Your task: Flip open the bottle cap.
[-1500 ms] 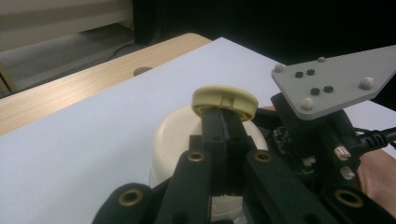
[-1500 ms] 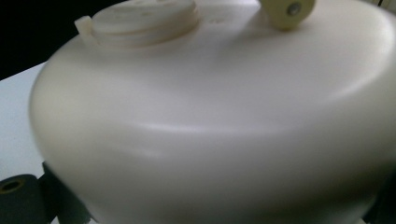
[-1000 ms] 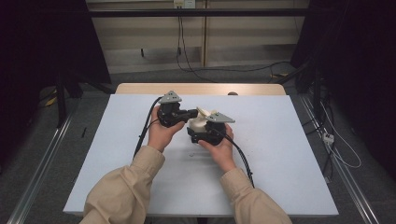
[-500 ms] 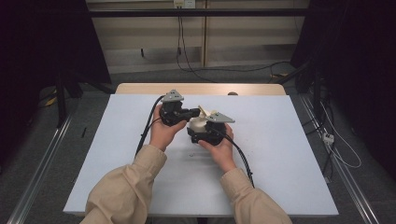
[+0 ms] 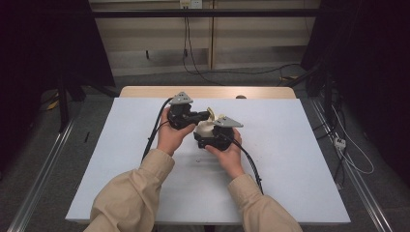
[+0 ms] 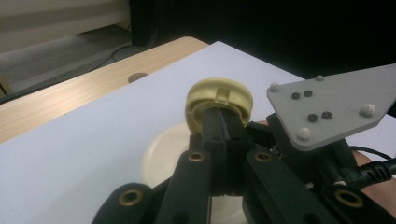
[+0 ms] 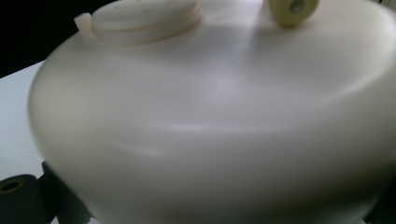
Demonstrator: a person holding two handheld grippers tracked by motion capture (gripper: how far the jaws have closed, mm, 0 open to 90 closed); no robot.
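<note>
Above the white jar (image 7: 219, 116), left tongs (image 6: 223, 122) grip its lid (image 6: 219, 100).

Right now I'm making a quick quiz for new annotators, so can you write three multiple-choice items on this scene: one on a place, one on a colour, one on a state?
1. Where is the yellowish cap?
A. Flat on the table
B. Pinched in the fingers of the left gripper
C. On the floor

2. What colour is the rounded container at the right gripper?
A. Cream-white
B. Red
C. Dark blue

3. How do the left gripper's fingers stand?
A. Wide open with nothing between them
B. Open around the cable
C. Shut on the cap

Answers:
1 B: the left gripper view has the cap's rim between the black fingers, up off the white table.
2 A: the right gripper view shows a pale cream body.
3 C: the fingers meet on the cap's rim.
</note>
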